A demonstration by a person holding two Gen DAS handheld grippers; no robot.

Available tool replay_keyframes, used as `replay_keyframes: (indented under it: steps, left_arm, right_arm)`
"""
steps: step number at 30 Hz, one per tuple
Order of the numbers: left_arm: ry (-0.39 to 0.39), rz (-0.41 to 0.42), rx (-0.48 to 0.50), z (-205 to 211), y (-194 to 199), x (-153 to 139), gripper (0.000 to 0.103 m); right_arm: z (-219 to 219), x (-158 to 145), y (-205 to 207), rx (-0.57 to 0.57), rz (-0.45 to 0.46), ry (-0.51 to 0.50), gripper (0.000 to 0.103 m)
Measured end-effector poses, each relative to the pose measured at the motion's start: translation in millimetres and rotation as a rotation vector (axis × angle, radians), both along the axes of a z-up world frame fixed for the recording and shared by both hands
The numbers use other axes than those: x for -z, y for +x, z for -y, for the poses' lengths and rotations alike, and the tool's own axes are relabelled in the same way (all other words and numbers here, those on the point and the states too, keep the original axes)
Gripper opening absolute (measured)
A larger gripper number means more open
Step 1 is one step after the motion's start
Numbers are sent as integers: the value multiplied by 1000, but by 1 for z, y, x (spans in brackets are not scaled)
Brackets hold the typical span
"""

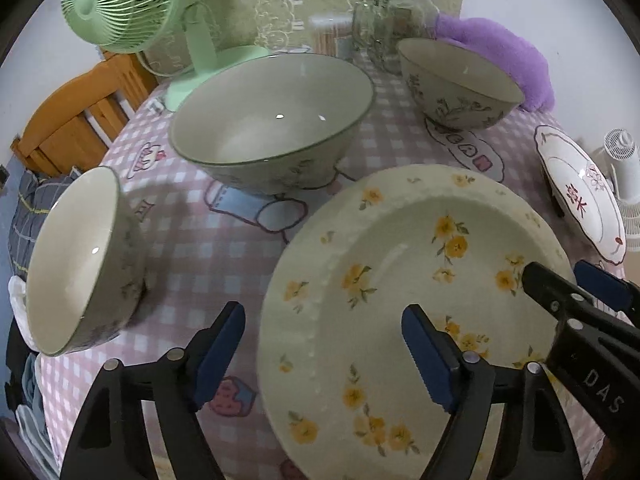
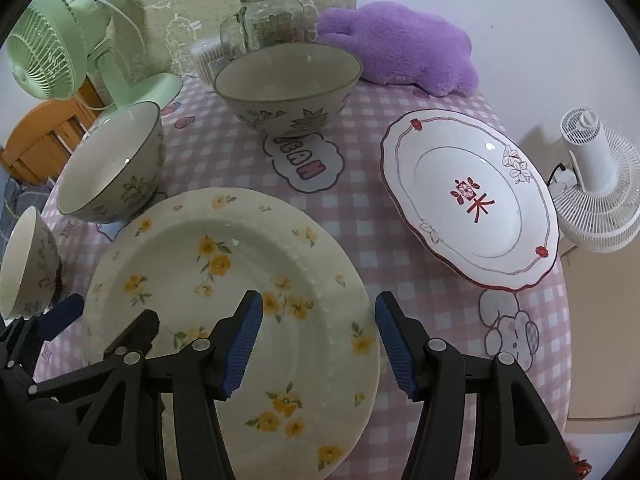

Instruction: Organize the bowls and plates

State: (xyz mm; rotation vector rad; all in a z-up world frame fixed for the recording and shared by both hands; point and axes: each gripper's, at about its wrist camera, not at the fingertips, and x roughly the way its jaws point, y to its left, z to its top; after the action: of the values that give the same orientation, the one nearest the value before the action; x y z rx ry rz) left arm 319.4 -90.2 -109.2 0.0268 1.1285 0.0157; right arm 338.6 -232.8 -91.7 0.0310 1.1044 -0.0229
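Note:
A cream plate with yellow flowers [image 1: 384, 280] [image 2: 224, 276] lies at the table's near edge. My left gripper [image 1: 324, 356] is open, its fingers straddling the plate's left rim. My right gripper [image 2: 318, 340] is open, straddling the plate's right rim; it also shows in the left wrist view [image 1: 560, 280]. A white plate with red trim [image 2: 468, 200] [image 1: 580, 196] lies to the right. A large bowl [image 1: 272, 116] [image 2: 108, 164], a second floral bowl [image 1: 460, 84] [image 2: 288, 84] and a small bowl [image 1: 80, 260] [image 2: 28, 264] stand on the table.
The table has a pink checked cloth [image 2: 360, 208]. At the back stand a green fan [image 1: 132, 8], a glass jar [image 2: 272, 16] and a purple plush [image 2: 400, 48]. A white fan [image 2: 596, 184] is off the right edge. A wooden chair [image 1: 80, 112] is at the left.

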Motion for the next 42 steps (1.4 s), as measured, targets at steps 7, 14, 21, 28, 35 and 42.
replay_keyframes:
  steps: [7,14,21,28,35,42]
  left_arm:
    - [42,-22,18,8,1,4,77]
    - [33,-39,40,12,-3,3,76]
    - [32,-61,115,29,-21,3,76]
    - [21,-51,175,30,-26,5,75]
    - [-7,-49,144,27,-21,6,76]
    - [-11,-78,142,27,-20,4,76]
  right_arm:
    - [7,12,4,16,-41,30,62]
    - [6,8,-2,22,-51,9,61]
    - [22,6,-27,57,-88,8,61]
    - [28,8,-43,57,-93,14,54]
    - [28,15,-43,75,-107,13,54]
    - [26,15,-39,89,-125,5,54]
